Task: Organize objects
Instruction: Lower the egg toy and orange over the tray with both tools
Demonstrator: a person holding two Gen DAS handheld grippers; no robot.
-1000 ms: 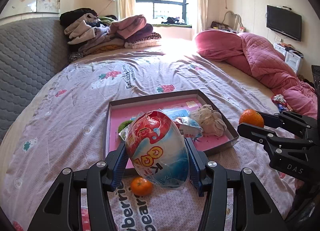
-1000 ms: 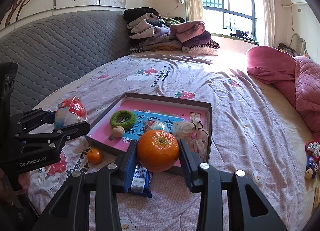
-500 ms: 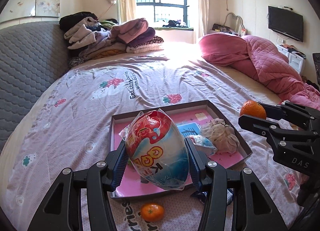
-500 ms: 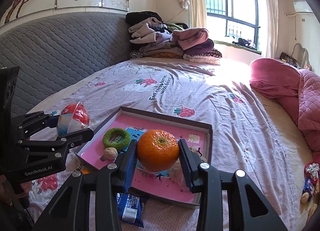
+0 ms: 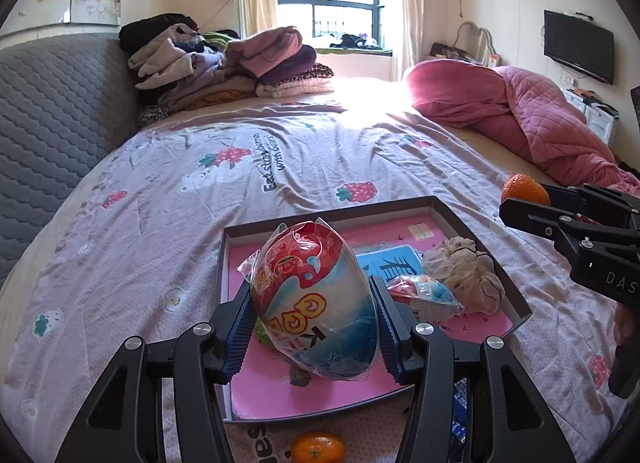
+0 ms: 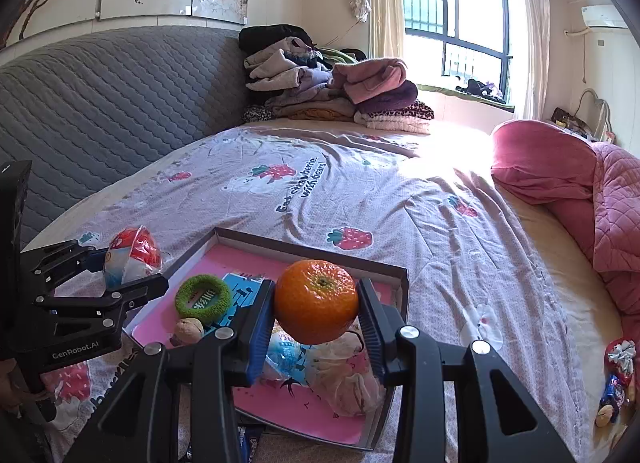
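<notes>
With several things already in the tray [image 5: 516,299], the left gripper [image 5: 314,299] clamped a wrapped toy egg [image 5: 316,303] and the right gripper [image 6: 316,303] an orange [image 6: 316,301] above it, while a small orange [image 5: 318,447] lay outside.

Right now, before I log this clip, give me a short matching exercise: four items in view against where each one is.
Items:
1. big orange
2. egg-shaped snack pack
3. green ring
4. small orange

Places:
A. lying inside the pink-lined tray
B. on the bedsheet, outside the tray's near edge
C. clamped in the right gripper
D. clamped in the left gripper

Pairs: 1-C, 2-D, 3-A, 4-B
</notes>
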